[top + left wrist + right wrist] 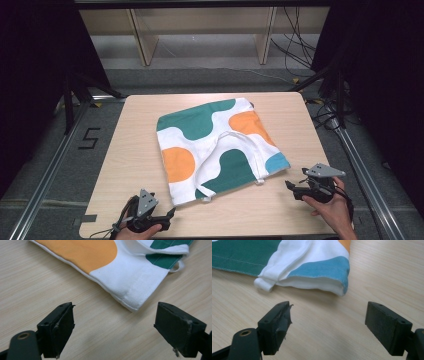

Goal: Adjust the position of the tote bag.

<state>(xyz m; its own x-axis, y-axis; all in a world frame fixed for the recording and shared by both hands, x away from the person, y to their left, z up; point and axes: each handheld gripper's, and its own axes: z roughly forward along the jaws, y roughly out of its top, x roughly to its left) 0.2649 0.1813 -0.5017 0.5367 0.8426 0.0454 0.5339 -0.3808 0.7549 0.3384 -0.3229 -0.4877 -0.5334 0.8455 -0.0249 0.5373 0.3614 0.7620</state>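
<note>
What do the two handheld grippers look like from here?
Both are black. The left gripper and the right gripper each carry a grey three-cornered plate on top and trail a black cable. Their blocky jaws have flat black pads, frayed at the edges. No sleeves show at the wrists.

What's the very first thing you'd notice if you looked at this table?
The bright cloth bag jumps out: white with big green, orange and blue blobs, lying flat in the middle of the wooden table, its handles folded on top. Nearer the person, the left gripper and the right gripper wait with open jaws, each aimed at a near corner of the bag without touching it.
</note>
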